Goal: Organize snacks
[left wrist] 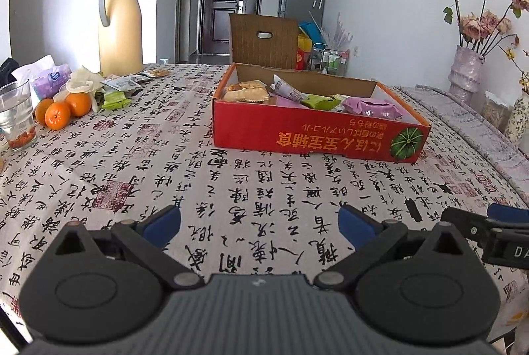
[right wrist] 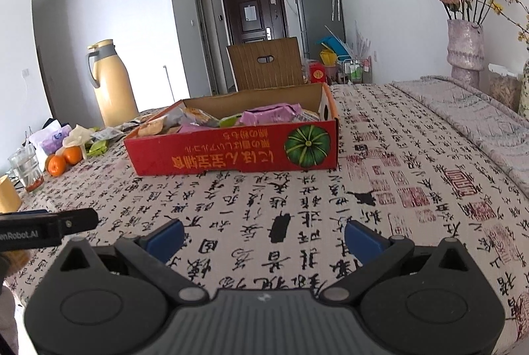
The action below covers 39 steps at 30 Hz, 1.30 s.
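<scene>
Shallow red cardboard box [left wrist: 307, 136] sat mid-table, printed side toward both grippers, a green pumpkin picture at its right end. Inside lay crinkly snack packets: a purple foil pack [left wrist: 372, 108], a green one [left wrist: 320, 102], a biscuit-printed pack [left wrist: 246, 92]; the box wall hid their lower parts, so count was uncertain. More loose packets [left wrist: 124, 83] lay scattered far left, partly behind 3 oranges [left wrist: 62, 111] and a crumpled pale bag, hard to sort out.

Left gripper [left wrist: 259, 222] hovered low over the calligraphy-printed tablecloth [left wrist: 231, 183], blue-padded fingers spread wide, nothing between them. Right gripper [right wrist: 264, 237] the same: wide apart, empty. Each showed only as a black sliver at the other camera's frame edge.

Tall cream thermos jug [left wrist: 120, 24] with grey handle stood back left; clear drinking glass [left wrist: 16, 115] at the left edge, cut by the frame. Textured pink vase of dried roses [right wrist: 464, 52] stood right. Bare cloth lay open between grippers and box.
</scene>
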Motion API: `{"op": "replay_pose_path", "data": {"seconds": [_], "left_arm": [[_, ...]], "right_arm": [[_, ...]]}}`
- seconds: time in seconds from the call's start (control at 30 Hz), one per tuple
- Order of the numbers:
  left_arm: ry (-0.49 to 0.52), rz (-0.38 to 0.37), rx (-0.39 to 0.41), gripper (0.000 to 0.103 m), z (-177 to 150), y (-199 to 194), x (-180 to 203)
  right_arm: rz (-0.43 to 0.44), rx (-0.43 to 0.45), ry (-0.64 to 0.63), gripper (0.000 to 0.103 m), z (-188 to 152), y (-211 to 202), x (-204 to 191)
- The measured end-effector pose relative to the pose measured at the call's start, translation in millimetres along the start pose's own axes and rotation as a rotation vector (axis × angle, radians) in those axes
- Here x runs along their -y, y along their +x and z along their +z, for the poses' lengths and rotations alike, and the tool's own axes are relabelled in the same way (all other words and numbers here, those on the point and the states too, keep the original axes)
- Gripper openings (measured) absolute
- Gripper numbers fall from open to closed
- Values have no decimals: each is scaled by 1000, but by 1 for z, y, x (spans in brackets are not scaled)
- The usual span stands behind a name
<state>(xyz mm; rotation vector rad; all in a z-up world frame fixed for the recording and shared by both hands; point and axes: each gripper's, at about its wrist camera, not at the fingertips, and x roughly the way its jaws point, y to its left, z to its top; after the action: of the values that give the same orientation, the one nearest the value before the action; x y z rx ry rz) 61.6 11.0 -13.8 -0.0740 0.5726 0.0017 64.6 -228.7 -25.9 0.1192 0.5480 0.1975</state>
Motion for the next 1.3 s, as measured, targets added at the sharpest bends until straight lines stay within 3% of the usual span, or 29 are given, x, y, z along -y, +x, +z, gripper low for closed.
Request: {"op": "replay_pose_path", "data": {"seconds": [1.3], "left_arm": [[12, -6, -2, 103, -1, 1, 4]], "right_arm": [[-8, -6, 0, 103, -2, 0, 1]]}}
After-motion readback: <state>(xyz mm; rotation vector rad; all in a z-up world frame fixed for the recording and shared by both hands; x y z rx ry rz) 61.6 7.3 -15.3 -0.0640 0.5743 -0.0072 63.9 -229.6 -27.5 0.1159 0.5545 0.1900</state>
